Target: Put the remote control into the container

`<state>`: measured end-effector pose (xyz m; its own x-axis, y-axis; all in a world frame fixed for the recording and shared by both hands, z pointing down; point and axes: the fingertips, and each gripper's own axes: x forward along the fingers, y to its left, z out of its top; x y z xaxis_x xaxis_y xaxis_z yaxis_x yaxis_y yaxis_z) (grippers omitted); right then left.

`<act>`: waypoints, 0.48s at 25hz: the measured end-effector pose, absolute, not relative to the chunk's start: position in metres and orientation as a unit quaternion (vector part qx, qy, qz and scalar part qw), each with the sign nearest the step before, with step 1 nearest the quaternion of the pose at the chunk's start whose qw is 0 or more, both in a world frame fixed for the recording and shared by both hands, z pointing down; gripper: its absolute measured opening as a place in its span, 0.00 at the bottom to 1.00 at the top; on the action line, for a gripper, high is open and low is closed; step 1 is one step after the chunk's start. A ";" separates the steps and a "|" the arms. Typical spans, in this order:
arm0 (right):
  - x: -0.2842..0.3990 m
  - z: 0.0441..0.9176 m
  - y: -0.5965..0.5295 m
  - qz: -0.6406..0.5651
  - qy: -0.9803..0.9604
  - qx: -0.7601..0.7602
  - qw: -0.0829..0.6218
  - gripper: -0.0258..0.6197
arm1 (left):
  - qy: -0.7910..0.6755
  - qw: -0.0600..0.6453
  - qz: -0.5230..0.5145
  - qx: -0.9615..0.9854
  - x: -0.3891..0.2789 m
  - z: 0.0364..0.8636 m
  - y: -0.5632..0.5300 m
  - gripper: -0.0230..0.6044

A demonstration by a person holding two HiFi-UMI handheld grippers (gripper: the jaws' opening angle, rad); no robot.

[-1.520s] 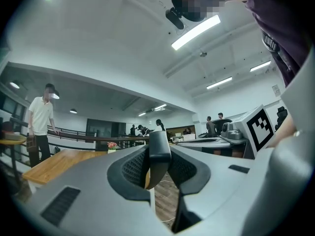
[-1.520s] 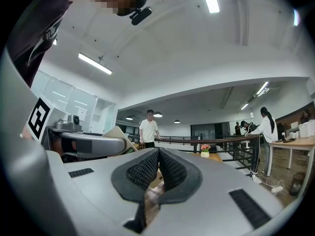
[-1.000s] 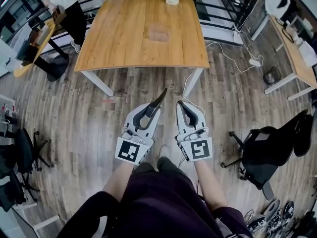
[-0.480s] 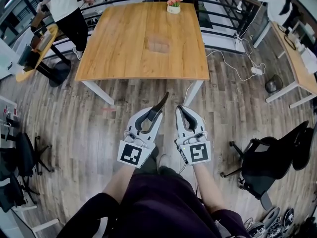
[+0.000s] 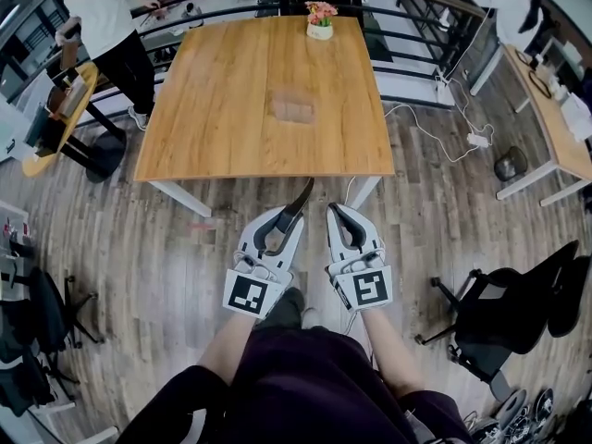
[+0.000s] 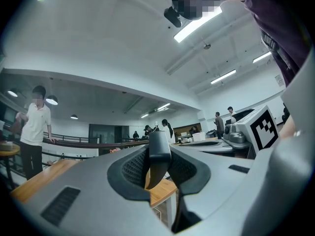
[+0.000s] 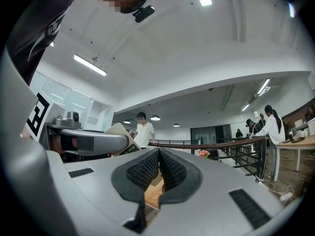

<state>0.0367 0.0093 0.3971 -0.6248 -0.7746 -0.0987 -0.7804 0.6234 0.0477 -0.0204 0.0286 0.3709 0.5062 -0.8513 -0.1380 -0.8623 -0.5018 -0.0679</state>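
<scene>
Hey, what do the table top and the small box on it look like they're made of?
The table top looks like wood or wood veneer, satin finish: warm tan with long grain streaks. The box looks like clear plastic, possibly glass: the grain shows through it and only faint pale edges stand out.

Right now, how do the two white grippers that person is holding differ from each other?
The left white gripper is shut on a dark slim remote control that sticks out past its tips; the right white gripper is shut with nothing between its jaws. The left marker cube and the right marker cube show different black-and-white patterns. Both grippers are held side by side over the wooden floor, short of the wooden table.
</scene>
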 end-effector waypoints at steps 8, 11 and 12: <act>0.005 0.397 -0.052 0.041 0.895 -0.444 0.029 0.07 | 0.479 0.055 0.044 -0.875 -0.046 0.374 -0.032 0.19; -0.004 0.399 -0.071 0.039 0.892 -0.450 0.025 0.07 | 0.471 0.050 0.044 -0.879 -0.056 0.375 -0.053 0.19; -0.006 0.399 -0.077 0.040 0.891 -0.452 0.024 0.07 | 0.469 0.050 0.046 -0.880 -0.058 0.374 -0.058 0.19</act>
